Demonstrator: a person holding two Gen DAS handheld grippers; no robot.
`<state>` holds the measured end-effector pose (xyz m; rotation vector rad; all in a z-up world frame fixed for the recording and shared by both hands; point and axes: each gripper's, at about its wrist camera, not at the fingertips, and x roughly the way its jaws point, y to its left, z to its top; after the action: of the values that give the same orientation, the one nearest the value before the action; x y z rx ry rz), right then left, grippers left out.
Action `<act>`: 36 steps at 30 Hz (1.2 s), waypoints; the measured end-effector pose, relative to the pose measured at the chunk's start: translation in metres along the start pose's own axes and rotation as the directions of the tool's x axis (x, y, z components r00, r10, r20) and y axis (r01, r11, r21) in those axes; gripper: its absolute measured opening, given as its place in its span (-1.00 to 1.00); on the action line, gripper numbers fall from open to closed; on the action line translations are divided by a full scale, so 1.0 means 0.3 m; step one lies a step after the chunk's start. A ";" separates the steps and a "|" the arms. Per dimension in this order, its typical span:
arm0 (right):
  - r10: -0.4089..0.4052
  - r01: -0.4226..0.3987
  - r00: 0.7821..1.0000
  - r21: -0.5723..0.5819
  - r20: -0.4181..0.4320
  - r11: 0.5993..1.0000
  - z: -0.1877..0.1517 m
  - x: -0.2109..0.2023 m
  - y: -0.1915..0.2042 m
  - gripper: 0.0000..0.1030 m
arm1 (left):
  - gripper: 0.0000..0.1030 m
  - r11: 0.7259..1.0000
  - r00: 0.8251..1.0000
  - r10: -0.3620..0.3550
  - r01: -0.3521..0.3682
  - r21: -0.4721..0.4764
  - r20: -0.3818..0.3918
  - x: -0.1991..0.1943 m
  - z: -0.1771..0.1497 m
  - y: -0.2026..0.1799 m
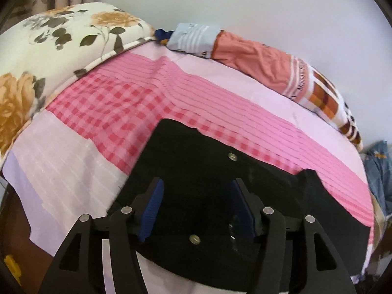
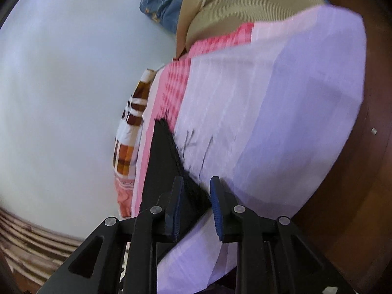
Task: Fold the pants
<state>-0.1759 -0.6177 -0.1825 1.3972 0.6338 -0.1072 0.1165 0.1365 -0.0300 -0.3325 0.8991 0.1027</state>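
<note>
Pink-and-lilac bedsheet (image 1: 73,152) covers bed, pale wall behind. One pair black pants (image 1: 196,171) lies flat near bed's front edge, two metal buttons visible, lower part cut off by frame. Left gripper (image 1: 196,205) above pants, jaws apart, pads clear of cloth. Right gripper (image 2: 196,208) narrowly parted around pants' folded edge; contact hard to make out. One floral pillow (image 1: 61,36), one orange patterned quilt (image 1: 257,56) along far edge. Denim item (image 2: 161,2) partly hidden past bed corner

Black tongs (image 1: 196,205), blue ribbed pads (image 2: 216,210), silver rivets
</note>
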 end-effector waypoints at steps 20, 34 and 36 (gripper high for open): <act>-0.142 0.114 0.988 -0.344 -0.058 0.932 -0.120 0.150 0.232 -0.35 | 0.16 0.997 0.993 -0.078 0.080 0.015 -0.093 -0.017 -0.112 -0.107; -0.166 0.133 0.984 -0.368 -0.060 0.920 -0.115 0.206 0.421 -0.83 | 0.16 0.996 0.995 -0.071 0.075 0.055 -0.068 -0.031 -0.119 -0.108; -0.166 0.121 0.983 -0.408 -0.077 0.905 -0.141 0.236 0.492 -0.83 | 0.16 0.995 0.996 -0.069 0.073 0.067 -0.056 -0.042 -0.118 -0.102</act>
<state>-0.0682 -0.5282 -0.0876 0.9610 0.8017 -0.0142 0.0891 0.0968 -0.0332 -0.3039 0.9407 -0.0031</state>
